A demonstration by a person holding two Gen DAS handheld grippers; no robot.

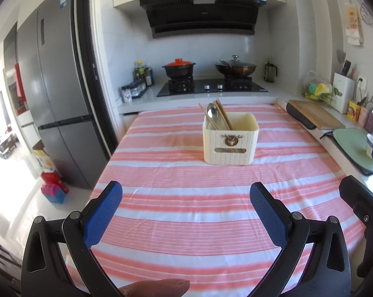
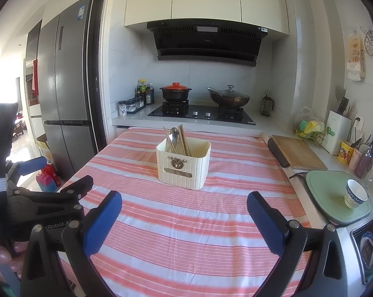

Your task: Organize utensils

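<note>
The cream utensil holder (image 1: 230, 139) stands toward the far edge of the striped worktop (image 1: 186, 210), with a spoon (image 1: 211, 112) and chopsticks (image 1: 223, 113) leaning in its left compartment. You hold both the left gripper (image 1: 186, 212) and right gripper (image 2: 185, 219) wide open, empty, near the front edge. Reach in carelessly and you may tip the light holder over.

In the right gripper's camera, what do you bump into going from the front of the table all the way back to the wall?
right gripper → striped tablecloth → cream utensil holder with spoon and chopsticks → stove → orange-lidded pot → range hood
</note>
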